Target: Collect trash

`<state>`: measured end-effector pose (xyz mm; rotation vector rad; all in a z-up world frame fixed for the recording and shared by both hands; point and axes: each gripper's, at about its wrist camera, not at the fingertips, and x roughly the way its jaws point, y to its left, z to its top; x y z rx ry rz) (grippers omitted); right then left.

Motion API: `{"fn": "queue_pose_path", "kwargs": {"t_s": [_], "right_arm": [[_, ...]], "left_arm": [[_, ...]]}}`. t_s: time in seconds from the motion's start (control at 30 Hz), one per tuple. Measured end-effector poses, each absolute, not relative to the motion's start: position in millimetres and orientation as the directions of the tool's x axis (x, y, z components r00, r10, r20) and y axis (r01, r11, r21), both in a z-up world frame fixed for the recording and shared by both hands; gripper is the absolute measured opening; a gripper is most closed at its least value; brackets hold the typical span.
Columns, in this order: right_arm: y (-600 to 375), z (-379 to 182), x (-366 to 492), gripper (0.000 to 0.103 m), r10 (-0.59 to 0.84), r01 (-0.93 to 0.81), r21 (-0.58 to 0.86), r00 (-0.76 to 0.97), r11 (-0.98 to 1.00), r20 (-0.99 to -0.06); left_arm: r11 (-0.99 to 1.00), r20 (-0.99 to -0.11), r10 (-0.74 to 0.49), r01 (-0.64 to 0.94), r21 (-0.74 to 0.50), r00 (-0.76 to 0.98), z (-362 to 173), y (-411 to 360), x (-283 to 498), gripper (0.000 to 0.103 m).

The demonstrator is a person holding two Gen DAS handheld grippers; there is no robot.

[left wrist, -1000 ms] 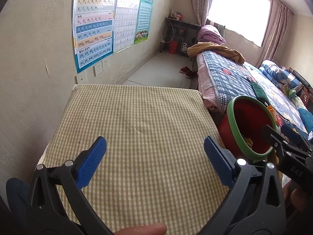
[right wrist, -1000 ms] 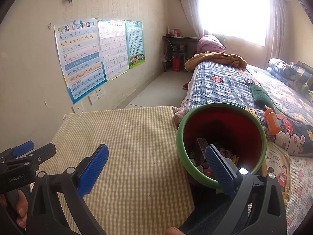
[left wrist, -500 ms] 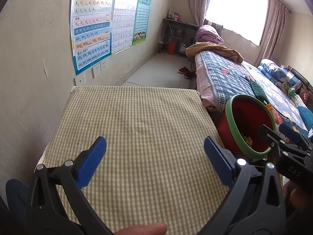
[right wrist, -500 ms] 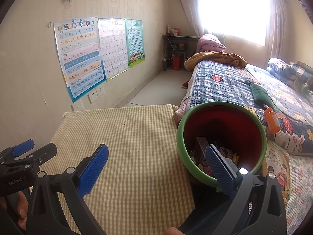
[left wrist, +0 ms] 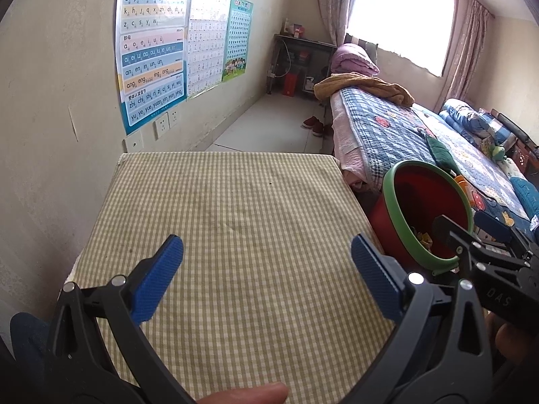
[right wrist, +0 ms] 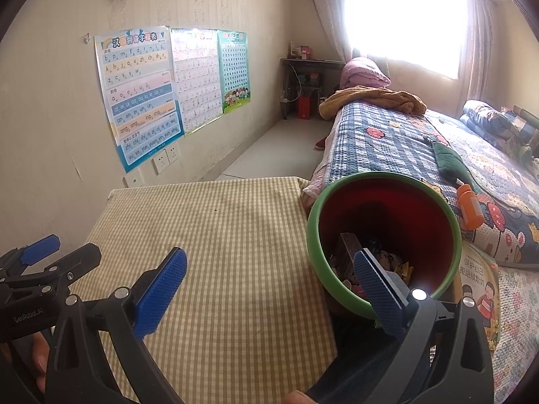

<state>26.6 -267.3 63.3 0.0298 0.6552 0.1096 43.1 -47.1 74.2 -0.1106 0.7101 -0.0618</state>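
Observation:
A red bin with a green rim (right wrist: 384, 235) stands between the checked table (right wrist: 229, 235) and the bed; several bits of trash (right wrist: 397, 266) lie in its bottom. The bin also shows in the left wrist view (left wrist: 424, 208). My left gripper (left wrist: 266, 276) is open and empty above the table (left wrist: 235, 222). My right gripper (right wrist: 269, 286) is open and empty, its right finger over the bin's near rim. No loose trash shows on the table.
A bed with a blue quilt (right wrist: 421, 141) runs along the right, with an orange bottle (right wrist: 470, 207) on it. A picture book (right wrist: 478, 289) lies beside the bin. Wall posters (left wrist: 151, 47) hang on the left wall. Red shoes (left wrist: 315, 124) lie on the floor.
Both grippers stay open and empty. Both views have shifted slightly, as if the grippers drew back and up a little from the table.

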Motion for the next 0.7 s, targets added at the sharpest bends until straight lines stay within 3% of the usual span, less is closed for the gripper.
{"fn": "queue_pose_path", "kwargs": {"t_s": [0.7], "right_arm": [[-262.4, 62.2, 26.3, 0.096, 0.113, -0.097, 0.060, 0.783, 0.994, -0.612]], "left_arm": [[0.992, -0.653, -0.078, -0.009, -0.129, 0.753, 72.0, -42.7, 42.7, 0.098]]}}
